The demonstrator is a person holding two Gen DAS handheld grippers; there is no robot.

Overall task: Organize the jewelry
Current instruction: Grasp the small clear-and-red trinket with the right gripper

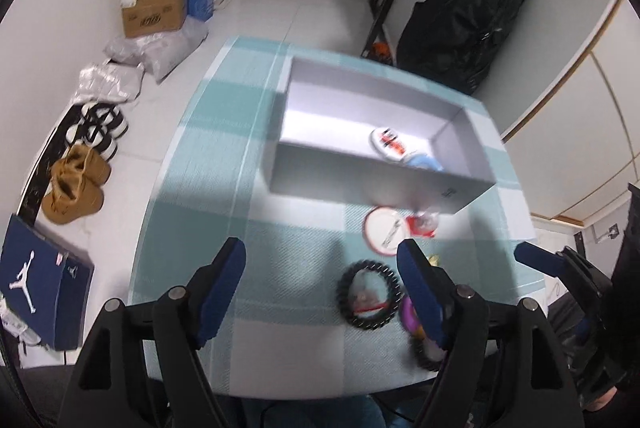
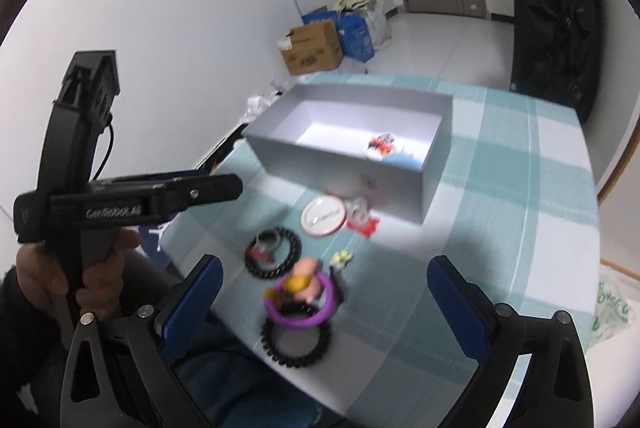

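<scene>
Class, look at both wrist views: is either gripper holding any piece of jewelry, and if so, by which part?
Nothing is held. The left gripper and the right gripper both stand open above the table, with nothing between their pads.

purple ring (image 2: 298, 308) and black bracelets lie before the grey box (image 2: 344, 152).

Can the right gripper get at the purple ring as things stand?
Probably yes. The right gripper has its fingers spread wide, nothing between them, and the purple ring lies just ahead on the table, uncovered, though it overlaps a black coil.
</scene>
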